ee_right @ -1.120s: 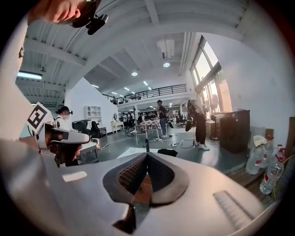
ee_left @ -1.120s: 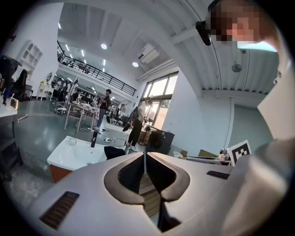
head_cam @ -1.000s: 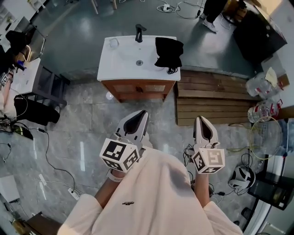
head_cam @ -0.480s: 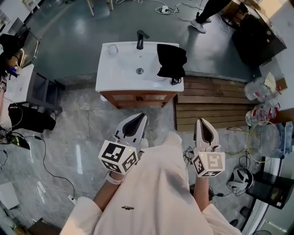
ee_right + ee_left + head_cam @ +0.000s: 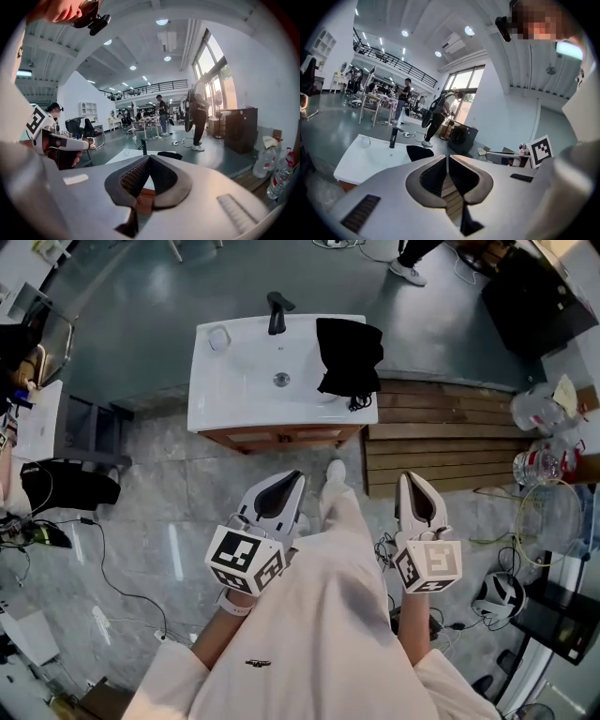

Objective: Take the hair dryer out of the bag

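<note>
I kept both tools clenched, nothing betw. the jaws: left tool (image 5: 292, 476) & right tool (image 5: 410, 480), 2 side by side above the floor (image 5: 178, 474). Black bag (image 5: 349, 354) lay on the white sink tabletop (image 5: 230, 390), right end, well apart from them.

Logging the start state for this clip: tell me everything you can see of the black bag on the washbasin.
The black bag looks like soft, matte fabric, slumped and crumpled rather than upright. It lies on the right end of the white washbasin top, right of the drain, reaching the front edge, where a thin dark cord curls out. Nothing else touches it; no hair dryer shows.
</note>
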The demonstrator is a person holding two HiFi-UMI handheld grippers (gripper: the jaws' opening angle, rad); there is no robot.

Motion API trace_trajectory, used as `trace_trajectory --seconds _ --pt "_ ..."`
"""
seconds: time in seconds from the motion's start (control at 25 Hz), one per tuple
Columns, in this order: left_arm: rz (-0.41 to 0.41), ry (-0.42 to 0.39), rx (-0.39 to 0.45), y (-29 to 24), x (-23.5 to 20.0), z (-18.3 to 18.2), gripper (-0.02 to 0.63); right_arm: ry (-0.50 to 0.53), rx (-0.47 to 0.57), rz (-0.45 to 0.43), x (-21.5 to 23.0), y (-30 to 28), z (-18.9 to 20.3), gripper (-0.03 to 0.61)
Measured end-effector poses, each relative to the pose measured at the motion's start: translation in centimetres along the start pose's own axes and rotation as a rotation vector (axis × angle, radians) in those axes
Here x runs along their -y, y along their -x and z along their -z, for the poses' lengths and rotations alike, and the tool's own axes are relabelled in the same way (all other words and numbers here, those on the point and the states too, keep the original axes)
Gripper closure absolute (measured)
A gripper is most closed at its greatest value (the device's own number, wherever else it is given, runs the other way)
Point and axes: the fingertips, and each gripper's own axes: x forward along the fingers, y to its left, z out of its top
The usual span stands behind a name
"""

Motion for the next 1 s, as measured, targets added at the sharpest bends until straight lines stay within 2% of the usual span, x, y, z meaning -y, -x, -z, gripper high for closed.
trace_trajectory --seconds 0.16,0.4,0.56,0.76,1.0 --pt "-0.013 -0.035 -0.046 -4.1 -0.6 -1.4 0.592 -0.061 -0.026 -0.018 2.2 -3.6 0.3 0.566" --pt "-0.018 -0.084 -0.116 -11.6 -1.5 -2.8 0.592 -0.053 -0.038 -0.056 6.3 -9.9 -0.9 0.566" --pt "-0.013 -0.139 -0.129 -15.7 -1.8 -4.5 0.592 -0.033 -0.027 -0.088 8.2 -13.3 -2.0 0.568" --pt "-0.038 -0.161 -0.156 -20.5 -2.2 -5.3 0.592 -0.04 -0.017 -0.169 10.6 -16.7 -2.6 0.568" --pt "-0.053 -0.201 -0.17 -23.8 -2.2 -5.4 0.592 -0.043 -0.017 -0.216 13.0 -19.3 -2.9 0.568"
